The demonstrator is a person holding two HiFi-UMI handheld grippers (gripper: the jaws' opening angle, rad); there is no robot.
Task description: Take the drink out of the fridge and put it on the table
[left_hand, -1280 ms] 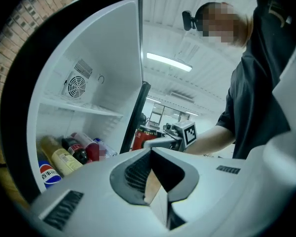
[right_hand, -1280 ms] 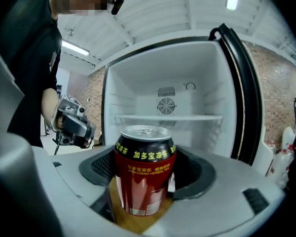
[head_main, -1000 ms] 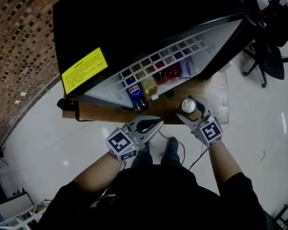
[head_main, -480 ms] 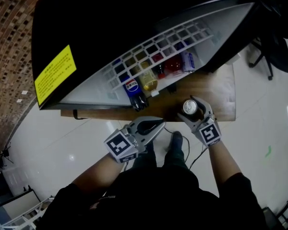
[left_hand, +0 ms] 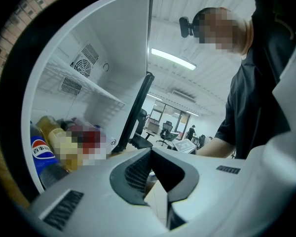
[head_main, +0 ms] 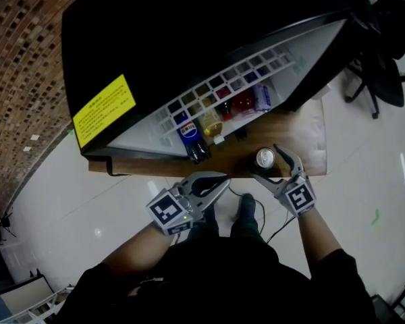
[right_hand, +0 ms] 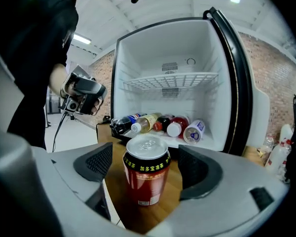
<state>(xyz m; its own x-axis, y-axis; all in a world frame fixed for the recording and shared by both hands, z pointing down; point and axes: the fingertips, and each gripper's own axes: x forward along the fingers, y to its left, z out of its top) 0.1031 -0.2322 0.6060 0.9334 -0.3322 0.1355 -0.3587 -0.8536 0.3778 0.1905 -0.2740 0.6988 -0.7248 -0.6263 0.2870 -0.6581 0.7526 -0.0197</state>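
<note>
Red drink can [right_hand: 147,176] stands upright on the wooden worktop [head_main: 305,147], near the open fridge [head_main: 189,39], between the opening jaws of the right tool [head_main: 275,165], pads clear of it, evidently a release, while the left tool [head_main: 221,179], jaws together and empty, hangs idle.

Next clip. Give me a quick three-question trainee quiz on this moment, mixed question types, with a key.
1. True or false: the red can stands upright on the wooden table.
2. The bottles in the fridge are: A) upright on the wire shelf, B) lying on the fridge floor, C) in the door.
3. Which gripper has its jaws together?

Key:
1. True.
2. B.
3. The left gripper. The right gripper has its jaws opening, with the can between them and the pads clear of it.
</note>
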